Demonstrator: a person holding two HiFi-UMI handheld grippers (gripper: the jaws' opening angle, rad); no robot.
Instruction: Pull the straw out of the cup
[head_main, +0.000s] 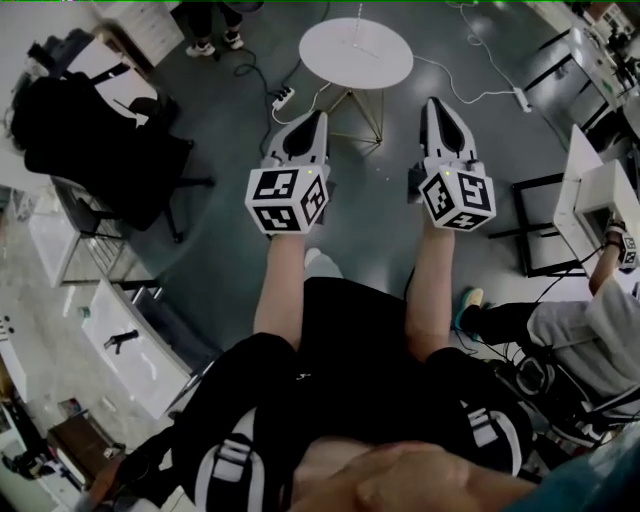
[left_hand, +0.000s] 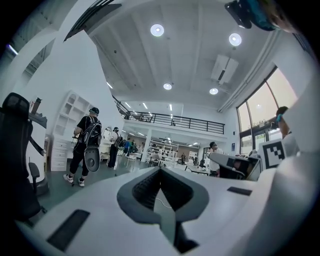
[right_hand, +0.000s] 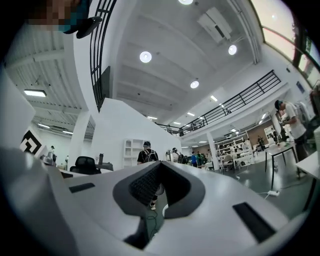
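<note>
Hovering at frame centre, left tool (head_main: 316, 118) and right tool (head_main: 433, 104) both closed on nothing, no cup or straw in sight, seemingly 0 progress.

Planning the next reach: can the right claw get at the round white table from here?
Probably not yet. The right claw, shut and empty, hangs in the air short of the round white table; only floor shows between them, so stepping closer looks unobstructed.
</note>
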